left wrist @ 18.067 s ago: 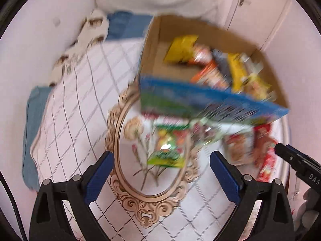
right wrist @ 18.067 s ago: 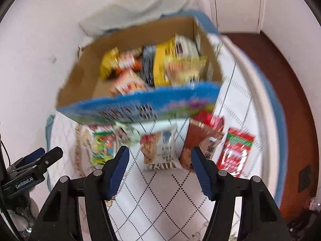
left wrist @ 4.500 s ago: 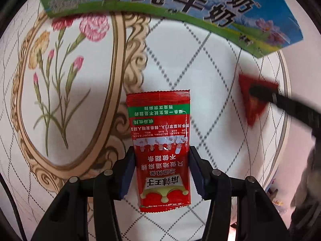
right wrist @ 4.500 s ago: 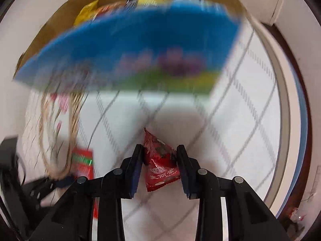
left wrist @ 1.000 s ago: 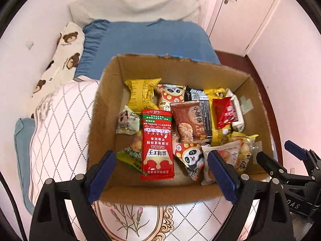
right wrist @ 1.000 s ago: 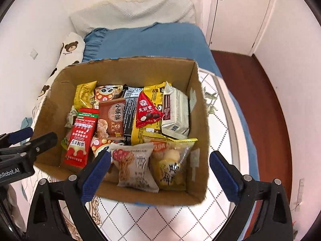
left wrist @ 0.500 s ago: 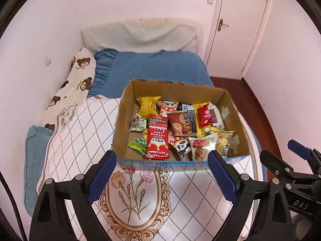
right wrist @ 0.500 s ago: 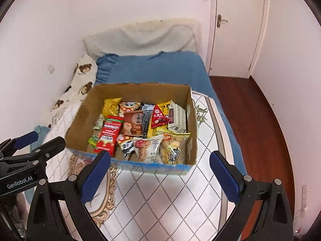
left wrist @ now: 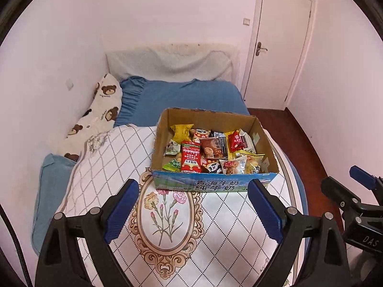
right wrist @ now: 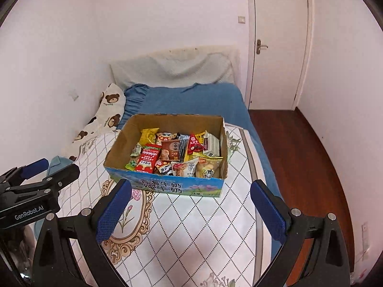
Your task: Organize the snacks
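Snacks [left wrist: 210,151] all lie inside the one cardboard box [left wrist: 215,185] that sits on the quilted bed cover [right wrist: 205,227], and no packet shows on the cover around the box, so the gathering looks finished, with at most tidying inside the box left. Roughly a dozen packets can be made out in the box, among them one tall red sachet [right wrist: 148,159] by its left wall; overlaps hide an exact count. Both the left gripper [left wrist: 194,211] and the right gripper [right wrist: 191,211] hang before the box, jaws wide and empty.
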Action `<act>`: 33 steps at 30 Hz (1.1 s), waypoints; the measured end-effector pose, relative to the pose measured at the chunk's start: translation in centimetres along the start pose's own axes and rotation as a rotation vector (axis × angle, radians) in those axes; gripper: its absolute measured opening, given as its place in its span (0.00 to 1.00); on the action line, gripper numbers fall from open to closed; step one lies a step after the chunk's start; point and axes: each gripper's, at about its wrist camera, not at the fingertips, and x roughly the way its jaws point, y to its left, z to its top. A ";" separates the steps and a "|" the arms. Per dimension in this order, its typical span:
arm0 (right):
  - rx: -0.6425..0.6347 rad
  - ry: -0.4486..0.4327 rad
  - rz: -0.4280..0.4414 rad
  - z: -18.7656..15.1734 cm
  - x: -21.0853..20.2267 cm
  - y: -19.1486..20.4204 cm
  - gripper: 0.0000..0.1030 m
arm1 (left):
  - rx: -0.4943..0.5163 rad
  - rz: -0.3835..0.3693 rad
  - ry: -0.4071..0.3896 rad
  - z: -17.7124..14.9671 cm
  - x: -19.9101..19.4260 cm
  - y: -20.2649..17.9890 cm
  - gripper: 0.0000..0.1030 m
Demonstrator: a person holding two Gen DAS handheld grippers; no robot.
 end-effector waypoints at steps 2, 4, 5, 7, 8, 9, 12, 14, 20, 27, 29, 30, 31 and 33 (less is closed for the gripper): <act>-0.016 -0.025 -0.011 -0.2 -1.5 0.3 0.98 | 0.007 0.007 -0.009 -0.3 -1.0 -0.1 0.90; -0.032 -0.053 -0.022 -0.3 -2.9 0.7 0.98 | 0.007 0.008 -0.021 -0.6 -1.9 -0.1 0.90; -0.033 -0.065 -0.024 -0.4 -3.4 0.9 0.98 | 0.008 0.007 -0.024 -0.7 -2.2 -0.1 0.90; -0.042 -0.080 -0.027 -0.5 -4.3 1.0 0.99 | 0.006 0.008 -0.030 -0.9 -3.0 -0.1 0.90; -0.039 -0.085 -0.024 -0.6 -4.7 1.1 0.99 | 0.005 0.009 -0.033 -1.0 -3.2 -0.2 0.90; -0.040 -0.086 -0.020 -0.7 -5.0 1.1 0.99 | 0.004 0.007 -0.032 -1.1 -3.6 -0.2 0.90; -0.038 -0.093 -0.019 -0.9 -5.6 1.0 0.99 | 0.003 0.011 -0.044 -1.5 -4.4 -0.4 0.90; -0.037 -0.098 -0.021 -1.1 -5.9 0.9 1.00 | 0.002 0.013 -0.051 -1.8 -4.6 -0.4 0.90; -0.035 -0.121 -0.027 -1.0 -4.9 0.5 1.00 | -0.015 0.030 -0.060 -1.8 -3.7 -0.2 1.00; -0.014 -0.118 -0.071 -0.1 -1.5 -0.3 1.00 | -0.041 0.066 -0.067 -0.8 -0.7 0.1 1.00; -0.001 -0.111 -0.076 0.2 -0.4 -0.7 1.00 | -0.043 0.078 -0.067 -0.6 0.0 0.1 1.00; 0.006 -0.109 -0.080 0.3 0.2 -0.9 1.00 | -0.042 0.087 -0.073 -0.5 0.4 0.0 1.00; 0.009 -0.106 -0.084 0.5 0.8 -1.0 1.00 | -0.038 0.099 -0.073 -0.3 0.9 0.0 1.00; 0.024 -0.103 -0.093 0.7 2.1 -1.3 1.00 | -0.034 0.108 -0.073 0.0 1.8 0.0 1.00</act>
